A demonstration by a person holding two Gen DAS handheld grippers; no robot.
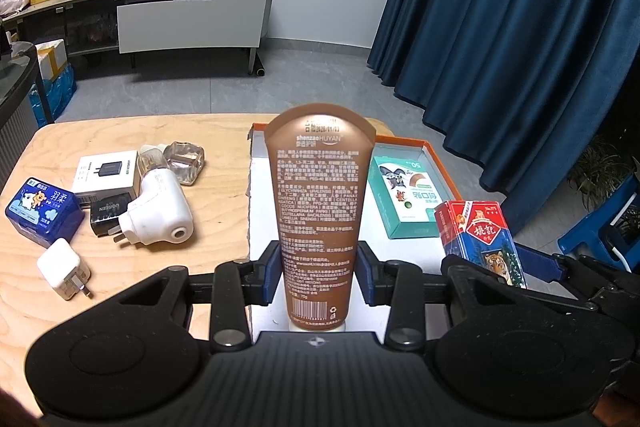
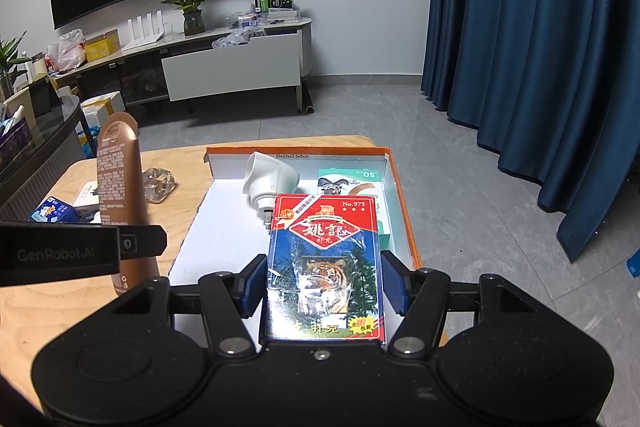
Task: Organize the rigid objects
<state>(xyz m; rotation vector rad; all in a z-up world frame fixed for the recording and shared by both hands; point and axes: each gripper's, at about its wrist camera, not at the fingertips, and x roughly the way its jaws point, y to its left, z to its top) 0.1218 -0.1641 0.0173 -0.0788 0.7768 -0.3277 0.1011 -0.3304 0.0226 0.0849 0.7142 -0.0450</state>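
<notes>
Two items are held above the orange-rimmed tray. Left gripper is clamped on the brown tube, long axis pointing away from the claw, cap end nearest the camera. Right gripper pinches the playing-card box by its long sides. Both hang over the tray's near end; the white floor lies directly ahead and below. The right hand looks nearer the tray's free middle.

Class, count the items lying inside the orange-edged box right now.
2: a white plug-in device near the box's far end and a teal carton beside it; the held card pack may hide more.
</notes>
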